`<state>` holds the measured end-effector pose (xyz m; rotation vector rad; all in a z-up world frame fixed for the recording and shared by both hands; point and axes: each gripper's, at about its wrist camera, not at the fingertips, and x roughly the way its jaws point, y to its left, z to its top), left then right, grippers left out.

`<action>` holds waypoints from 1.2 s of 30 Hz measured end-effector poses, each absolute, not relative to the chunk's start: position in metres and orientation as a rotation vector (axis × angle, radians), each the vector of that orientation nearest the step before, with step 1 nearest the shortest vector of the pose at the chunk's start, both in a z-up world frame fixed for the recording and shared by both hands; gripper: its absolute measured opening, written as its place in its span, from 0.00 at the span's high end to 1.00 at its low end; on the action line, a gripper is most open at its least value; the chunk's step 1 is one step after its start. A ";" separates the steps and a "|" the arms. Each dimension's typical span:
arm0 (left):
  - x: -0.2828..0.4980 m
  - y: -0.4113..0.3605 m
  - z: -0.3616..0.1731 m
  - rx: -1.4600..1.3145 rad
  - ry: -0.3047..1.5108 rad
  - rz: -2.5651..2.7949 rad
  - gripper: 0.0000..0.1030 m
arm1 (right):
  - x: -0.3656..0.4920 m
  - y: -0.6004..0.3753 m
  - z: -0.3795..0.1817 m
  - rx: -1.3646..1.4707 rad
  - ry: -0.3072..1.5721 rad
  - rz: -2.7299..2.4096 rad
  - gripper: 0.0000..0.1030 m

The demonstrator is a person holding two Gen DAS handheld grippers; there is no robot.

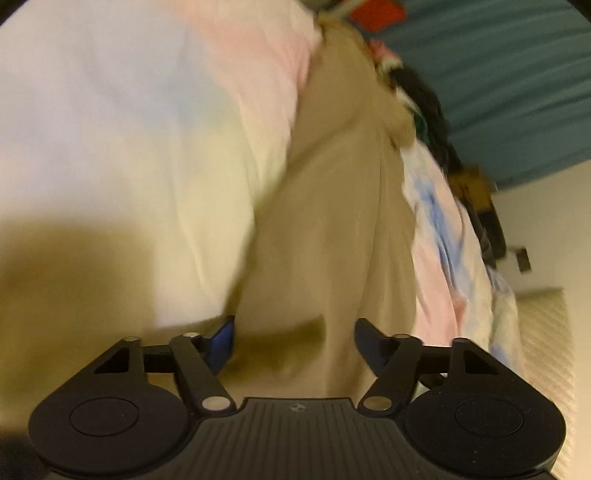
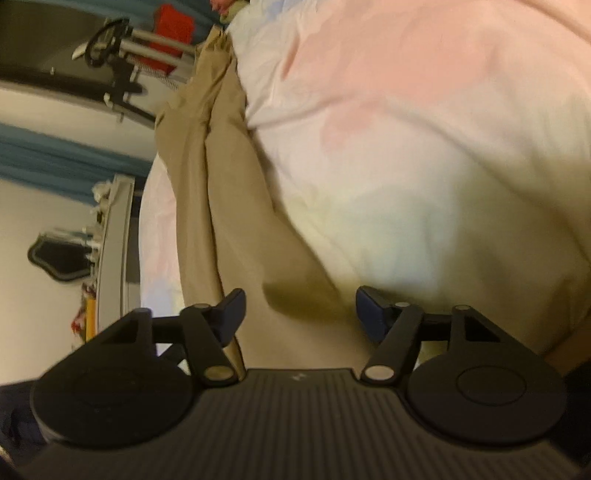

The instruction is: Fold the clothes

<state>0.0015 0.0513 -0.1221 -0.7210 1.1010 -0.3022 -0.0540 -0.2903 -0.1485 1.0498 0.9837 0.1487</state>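
One tan garment [image 1: 332,221], two tongs [image 1: 294,341]

A plain tan cotton garment [image 1: 332,229] is seen spread on a bed sheet tie-dyed in pale pink, yellow and light blue [image 1: 129,122]. Teal curtains [image 1: 498,74] are shown behind, beside what may be a red box [image 2: 173,27], blurred.
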 end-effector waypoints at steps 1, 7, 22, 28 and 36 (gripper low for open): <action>-0.003 0.050 -0.122 -0.708 1.106 -0.289 0.49 | -0.056 -0.287 -0.148 1.043 0.995 0.165 0.49; -0.015 0.069 -0.122 -0.788 1.083 -0.222 0.97 | -0.063 -0.277 -0.139 0.946 0.989 0.098 0.49; -0.026 0.079 -0.113 -0.758 1.093 -0.152 0.55 | -0.058 -0.266 -0.144 0.820 1.025 0.088 0.14; -0.019 0.072 -0.120 -0.721 1.156 -0.180 0.55 | -0.053 -0.245 -0.139 0.677 1.051 0.145 0.14; -0.024 0.073 -0.106 -0.713 1.162 -0.211 0.96 | -0.071 -0.251 -0.112 0.696 1.038 0.217 0.88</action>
